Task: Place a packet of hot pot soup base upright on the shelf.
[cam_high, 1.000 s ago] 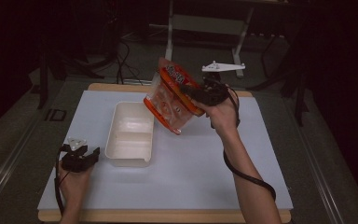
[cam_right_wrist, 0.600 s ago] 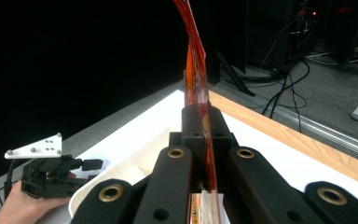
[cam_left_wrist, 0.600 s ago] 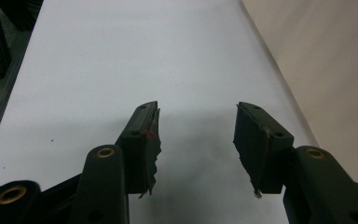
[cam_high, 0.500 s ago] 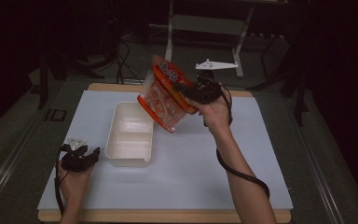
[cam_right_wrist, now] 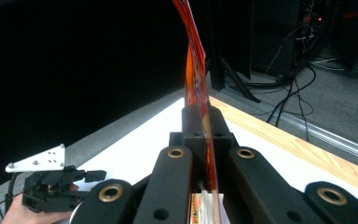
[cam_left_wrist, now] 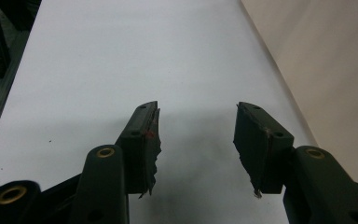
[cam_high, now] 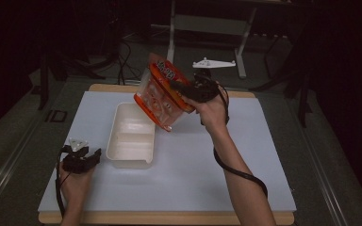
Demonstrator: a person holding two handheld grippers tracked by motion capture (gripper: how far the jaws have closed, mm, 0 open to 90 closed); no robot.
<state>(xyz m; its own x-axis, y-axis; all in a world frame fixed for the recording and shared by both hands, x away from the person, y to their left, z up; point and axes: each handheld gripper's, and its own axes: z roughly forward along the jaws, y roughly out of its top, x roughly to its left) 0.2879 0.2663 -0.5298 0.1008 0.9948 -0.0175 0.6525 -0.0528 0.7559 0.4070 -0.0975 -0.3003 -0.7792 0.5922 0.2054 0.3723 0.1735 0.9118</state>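
Above the white tray, your right gripper pinched the orange bag by its edge (left gripper idle, jaws apart); tilted so steeply, it could have slipped or spilled past the tray.

I see the tray lying on the table, a bit left of the middle. My left gripper rests on the table just left of the tray. My right gripper holds the bag up over the tray's far right corner.
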